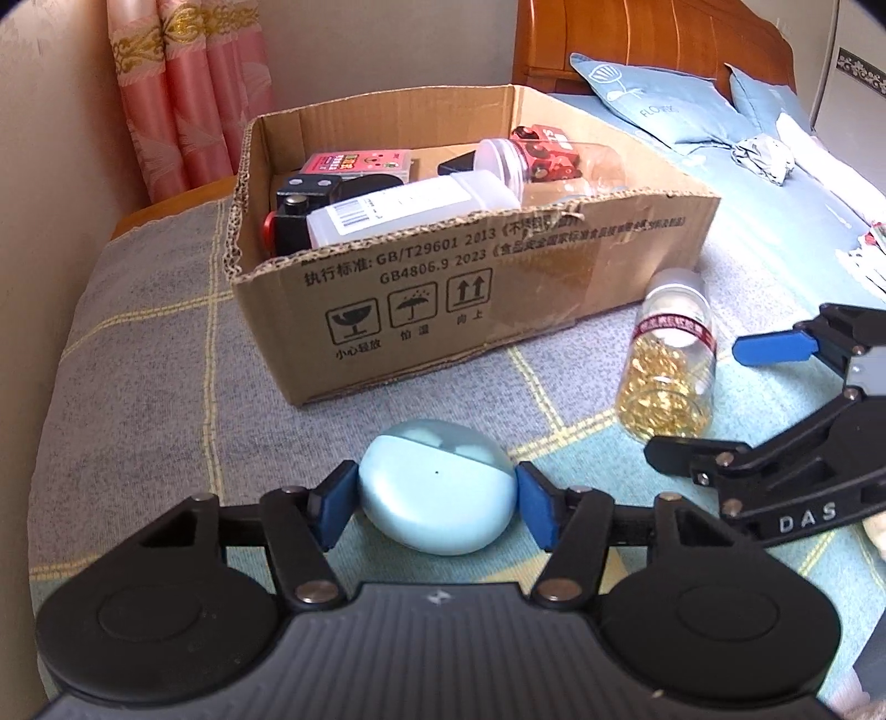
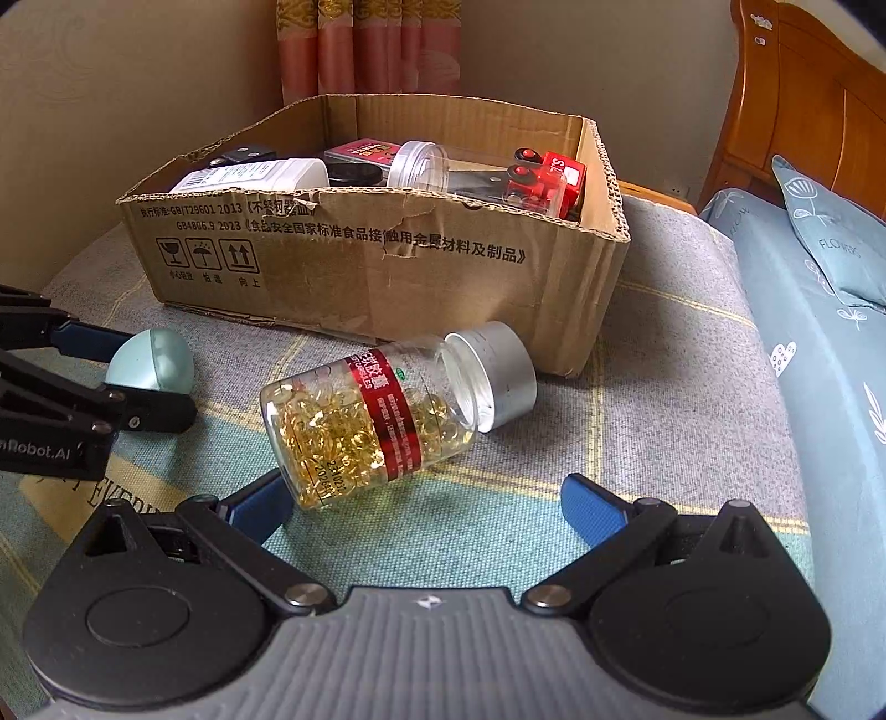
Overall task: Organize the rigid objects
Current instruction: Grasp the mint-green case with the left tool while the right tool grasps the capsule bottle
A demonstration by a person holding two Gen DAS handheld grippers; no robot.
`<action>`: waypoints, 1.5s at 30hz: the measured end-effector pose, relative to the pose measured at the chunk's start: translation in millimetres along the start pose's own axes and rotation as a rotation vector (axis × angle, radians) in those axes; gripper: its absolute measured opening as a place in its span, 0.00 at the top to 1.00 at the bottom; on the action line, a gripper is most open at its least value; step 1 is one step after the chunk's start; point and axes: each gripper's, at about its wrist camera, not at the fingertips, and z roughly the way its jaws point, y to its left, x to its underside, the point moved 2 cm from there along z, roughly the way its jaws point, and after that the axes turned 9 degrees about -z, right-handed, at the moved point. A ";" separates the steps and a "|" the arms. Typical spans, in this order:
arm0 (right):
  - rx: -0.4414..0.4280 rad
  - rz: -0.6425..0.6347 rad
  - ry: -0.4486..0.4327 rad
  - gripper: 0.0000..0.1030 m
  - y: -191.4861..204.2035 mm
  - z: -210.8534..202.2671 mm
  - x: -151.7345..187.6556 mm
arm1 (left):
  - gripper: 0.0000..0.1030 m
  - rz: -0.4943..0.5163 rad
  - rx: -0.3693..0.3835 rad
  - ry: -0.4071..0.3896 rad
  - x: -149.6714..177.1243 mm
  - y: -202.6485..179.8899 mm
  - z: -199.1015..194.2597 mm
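A light-blue egg-shaped case (image 1: 434, 487) lies on the checked blanket, also visible in the right wrist view (image 2: 152, 360). My left gripper (image 1: 434, 504) has its blue pads on both sides of the case, touching or nearly touching it. A clear bottle of golden capsules (image 2: 371, 421) with a red label and silver cap lies on its side in front of the cardboard box (image 2: 387, 266); it also shows in the left wrist view (image 1: 670, 354). My right gripper (image 2: 426, 507) is open, its pads wide apart just short of the bottle's base.
The open box (image 1: 470, 299) holds a white bottle (image 1: 410, 213), a clear jar (image 1: 515, 160), a red toy truck (image 1: 545, 149), a red packet and black items. Blue pillows (image 1: 653, 94) and a wooden headboard (image 1: 637, 39) lie to the right; pink curtains (image 1: 188, 94) hang behind.
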 end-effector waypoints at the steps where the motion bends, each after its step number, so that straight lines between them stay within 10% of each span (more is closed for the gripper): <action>1: 0.000 0.000 0.000 0.00 0.0 0.1 0.1 | 0.41 0.010 0.005 0.005 3.0 -1.8 -2.1; 14: -0.036 -0.048 -0.020 0.00 -4.1 0.9 0.0 | 0.29 0.083 0.045 0.032 6.0 0.6 -4.9; 45: -0.126 -0.234 -0.055 0.07 -6.1 -18.4 -33.5 | 0.42 0.104 0.067 0.036 -0.4 -1.8 -12.9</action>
